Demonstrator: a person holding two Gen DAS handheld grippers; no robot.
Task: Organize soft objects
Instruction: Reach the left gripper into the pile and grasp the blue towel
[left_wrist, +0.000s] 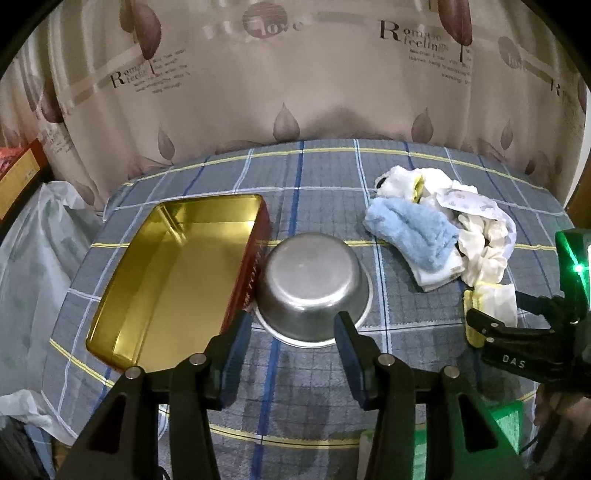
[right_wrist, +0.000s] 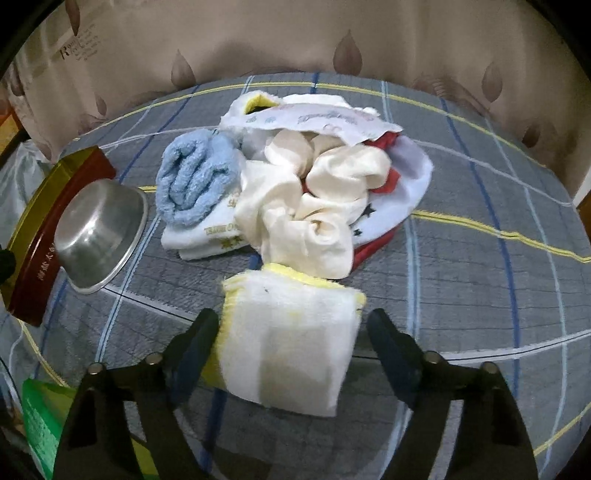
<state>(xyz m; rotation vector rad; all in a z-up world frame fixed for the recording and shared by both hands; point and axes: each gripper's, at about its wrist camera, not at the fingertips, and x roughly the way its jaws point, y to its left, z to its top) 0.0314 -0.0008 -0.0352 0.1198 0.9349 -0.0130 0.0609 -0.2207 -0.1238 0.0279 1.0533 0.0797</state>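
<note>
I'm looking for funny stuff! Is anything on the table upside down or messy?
Yes. The metal bowl sits upside down beside the open gold tin, so nothing can go in it. The cloths lie in a jumbled heap, and only one folded white cloth sits apart, between the right gripper's open fingers.

One gold tin (left_wrist: 177, 273), one upturned steel bowl (left_wrist: 314, 284) and one blue towel (right_wrist: 192, 181) are lying here; one yellow-edged white cloth (right_wrist: 291, 347) is sitting apart from the heap, whose cloths are tangled beyond counting.

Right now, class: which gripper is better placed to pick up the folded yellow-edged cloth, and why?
Right. The right gripper is open with the folded yellow-edged cloth between its fingers; the left gripper faces the upturned steel bowl.
</note>
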